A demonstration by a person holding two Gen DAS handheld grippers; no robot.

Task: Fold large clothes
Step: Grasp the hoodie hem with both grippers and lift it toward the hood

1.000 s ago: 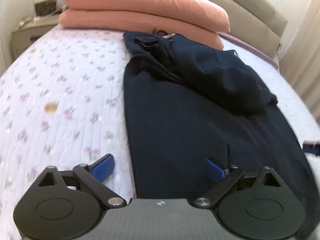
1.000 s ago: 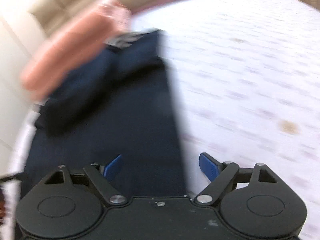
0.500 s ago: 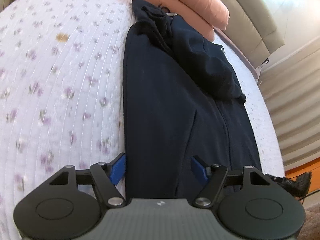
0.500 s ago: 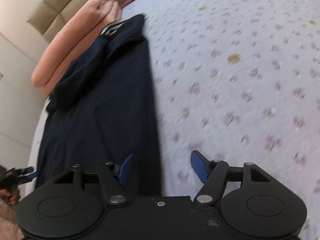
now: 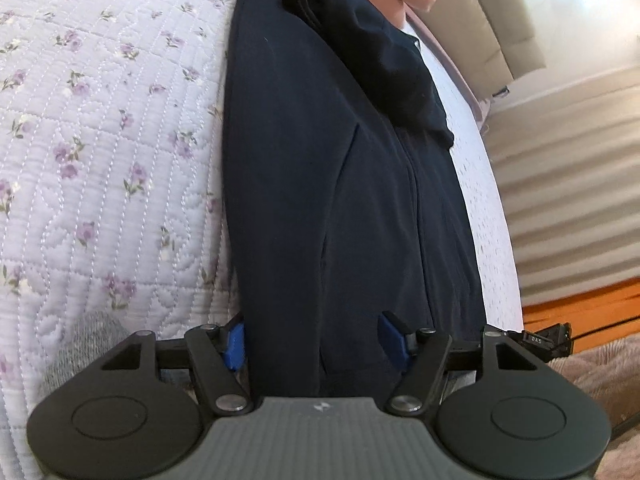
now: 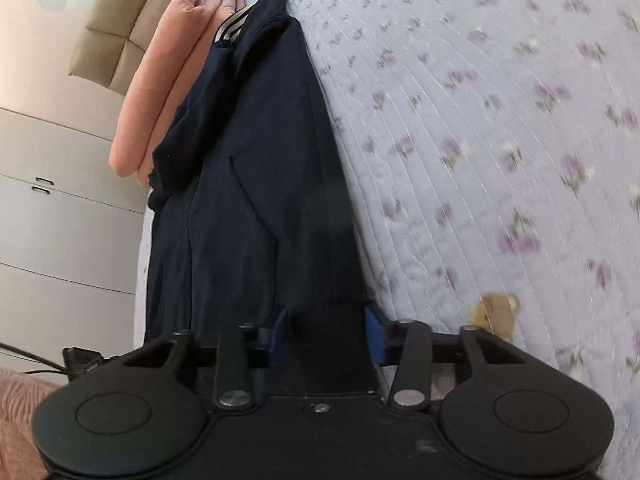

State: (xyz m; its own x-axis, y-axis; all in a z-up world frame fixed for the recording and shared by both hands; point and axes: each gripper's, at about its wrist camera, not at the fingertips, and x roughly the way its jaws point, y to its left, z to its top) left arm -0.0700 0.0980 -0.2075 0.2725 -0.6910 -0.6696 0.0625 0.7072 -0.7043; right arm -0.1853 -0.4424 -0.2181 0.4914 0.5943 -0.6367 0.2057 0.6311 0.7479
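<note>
Navy garment [image 5: 320, 168] lies lengthwise on the floral quilted bedspread [image 5: 100, 140], far end against peach pillows [image 6: 160, 92]; left gripper [image 5: 312, 340] and right gripper [image 6: 326, 330] both spread, straddling its near hem, not clamped.

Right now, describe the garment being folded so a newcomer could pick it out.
On the lilac floral quilt, follow the strip running toward the stacked peach pillows by the beige headboard. That is the navy garment, its far end bunched. It is the only dark item, with white stripes at one cuff.

Black left gripper [image 5: 314, 344], blue fingertips [image 5: 234, 344], silver pivot screws, grey ribbed body
</note>
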